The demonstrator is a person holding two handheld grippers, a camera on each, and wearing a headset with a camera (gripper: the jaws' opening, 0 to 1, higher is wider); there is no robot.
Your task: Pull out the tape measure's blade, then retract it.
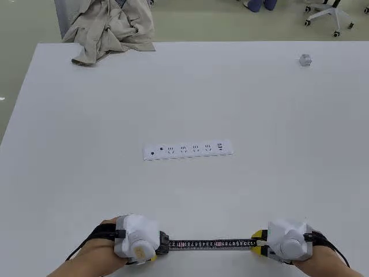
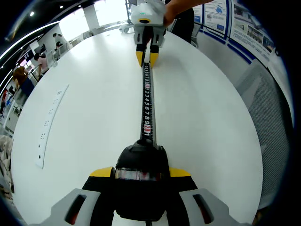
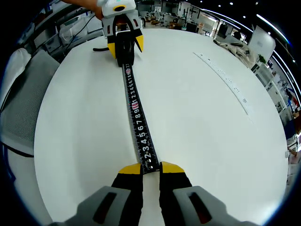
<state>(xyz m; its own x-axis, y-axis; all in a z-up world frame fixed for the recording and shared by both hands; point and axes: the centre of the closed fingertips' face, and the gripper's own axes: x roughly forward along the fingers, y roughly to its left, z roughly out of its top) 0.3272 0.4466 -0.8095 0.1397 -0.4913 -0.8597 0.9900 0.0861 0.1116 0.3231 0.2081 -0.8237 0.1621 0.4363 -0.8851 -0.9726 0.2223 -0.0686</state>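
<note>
In the head view, both grippers sit at the near edge of the white counter [image 1: 86,144]. The left gripper [image 1: 157,245] is at near left, clamped on the black tape measure [image 1: 163,243]. The right gripper [image 1: 258,243] is at near right, its yellow tips closed on the far end of the blade [image 1: 212,244]. The blade runs straight between them, low over the counter. A white power strip [image 1: 187,150] lies mid-counter, well apart from both. A crumpled beige cloth [image 1: 109,26] lies at the far left edge and a small grey object [image 1: 305,60] at far right.

In the left gripper view, the left gripper [image 2: 141,172] has its jaws spread about as wide as the tape measure [image 2: 141,165], and its yellow pads [image 2: 101,172] press the tape measure's two sides. The blade [image 2: 147,103] leads out, numbers up, to the right gripper [image 2: 147,52], which pinches its end. The power strip [image 2: 49,125] lies off to the left.

In the right gripper view, the right gripper [image 3: 150,168] has its jaws nearly together, with the blade [image 3: 136,113] caught by its tip between the yellow pads [image 3: 129,168]. The blade reaches back to the tape measure [image 3: 125,51], held in the left gripper [image 3: 124,47]. The power strip [image 3: 225,80] lies to the right.
</note>
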